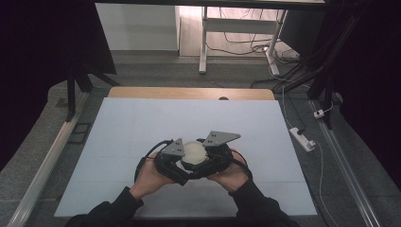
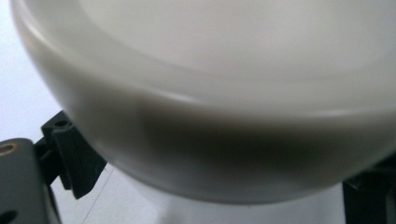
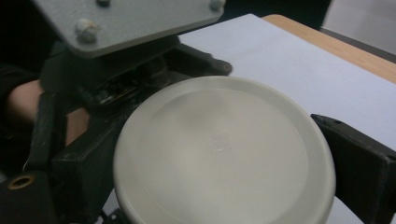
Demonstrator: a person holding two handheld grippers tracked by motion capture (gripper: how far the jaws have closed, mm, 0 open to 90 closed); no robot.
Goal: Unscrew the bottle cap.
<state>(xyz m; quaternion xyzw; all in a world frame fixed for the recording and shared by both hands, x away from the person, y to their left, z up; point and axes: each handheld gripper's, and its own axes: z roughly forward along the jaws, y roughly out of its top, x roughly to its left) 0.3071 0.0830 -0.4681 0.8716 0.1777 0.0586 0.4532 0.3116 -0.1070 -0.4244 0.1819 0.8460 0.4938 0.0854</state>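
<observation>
A white round dish [image 1: 194,152] is held over the near middle of the pale table mat [image 1: 142,127], between both grippers. My left gripper [image 1: 182,163] comes at it from the left and my right gripper [image 1: 213,161] from the right. In the left gripper view the dish's curved wall [image 2: 224,93] sits very close, and the left gripper [image 2: 219,186] has a jaw at each lower corner, against the wall. The right gripper view shows the dish's flat round face [image 3: 219,154], with the right gripper [image 3: 215,172] pressing a jaw on each side of its rim.
A wooden table edge [image 1: 189,92] runs along the far side of the mat. Beyond it are a white desk frame [image 1: 204,42] and loose cables on the floor. A power strip [image 1: 302,138] lies on the floor at the right. Dark stands flank both sides.
</observation>
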